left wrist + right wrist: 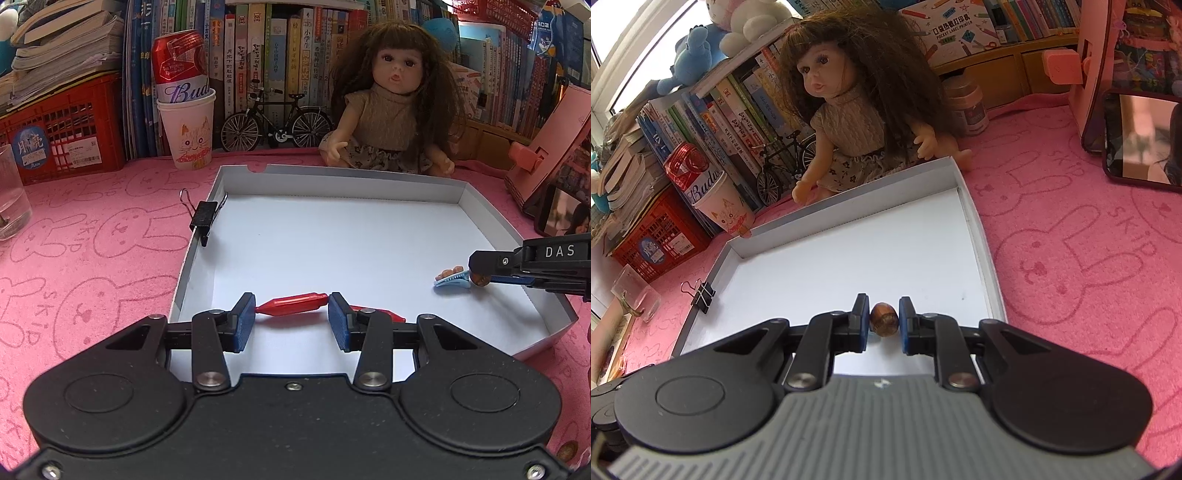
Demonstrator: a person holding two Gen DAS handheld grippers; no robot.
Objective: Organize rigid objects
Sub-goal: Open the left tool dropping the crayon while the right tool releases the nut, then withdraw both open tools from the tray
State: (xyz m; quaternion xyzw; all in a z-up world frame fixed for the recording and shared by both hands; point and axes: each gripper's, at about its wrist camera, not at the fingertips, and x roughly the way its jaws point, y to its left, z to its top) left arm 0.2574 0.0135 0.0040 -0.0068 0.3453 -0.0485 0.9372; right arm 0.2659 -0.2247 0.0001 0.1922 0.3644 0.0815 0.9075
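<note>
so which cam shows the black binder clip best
The left wrist view: the black binder clip sits large and sharp, clamped on the left wall of the white tray, wire handles raised. The right wrist view shows it smaller, near the frame's edge, on the same wall.

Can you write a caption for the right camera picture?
Right gripper holds a brown nut over the white tray.
</note>
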